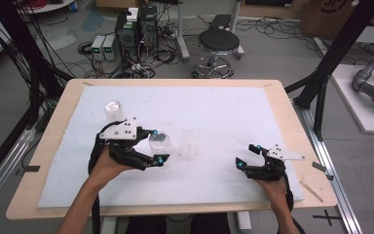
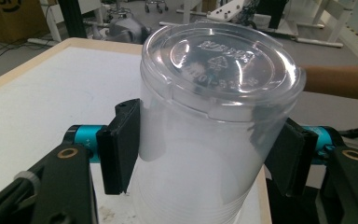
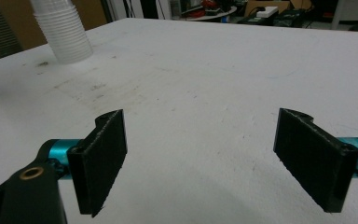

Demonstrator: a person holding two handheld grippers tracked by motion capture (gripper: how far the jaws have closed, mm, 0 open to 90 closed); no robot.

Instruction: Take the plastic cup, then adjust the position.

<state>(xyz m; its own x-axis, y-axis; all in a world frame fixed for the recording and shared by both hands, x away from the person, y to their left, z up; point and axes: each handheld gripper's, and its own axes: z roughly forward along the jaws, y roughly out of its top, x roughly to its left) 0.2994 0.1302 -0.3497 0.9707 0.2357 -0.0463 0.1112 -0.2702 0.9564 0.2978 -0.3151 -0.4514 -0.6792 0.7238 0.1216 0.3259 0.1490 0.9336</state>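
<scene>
A: High view: a person's two forearms come in from the bottom edge over a white-covered tabletop [image 1: 214,112]. The left hand-held gripper [image 1: 158,146] has its jaws closed on a clear plastic cup [image 1: 159,141]. The cup is upside down, its flat base facing up. It sits left of centre, in front of a stack of clear cups [image 1: 114,111] that stands just behind and to the left.

B: How is the cup held?

A: In the left gripper view, the two black pads [image 2: 119,147] press on opposite sides of the cup's wall [image 2: 200,154], below the base. Whether the rim touches the mat or hangs just above it, I cannot tell.

B: And the other hand?

A: The right hand-held gripper [image 1: 247,155] rests low at the right of the tabletop, well apart from the cups. Its jaws stand wide open with nothing between them, just bare mat in the right gripper view [image 3: 198,154].

B: What step is this?

A: I judge that one cup is being handled apart from the stack. The next move calls for setting it squarely on the mat or over the stack, gripped lightly, because the thin wall could buckle.

B: Anything inside the cups?

A: The held cup looks empty. The stack [image 3: 61,30] is only nested cups, as far as I can see.
</scene>
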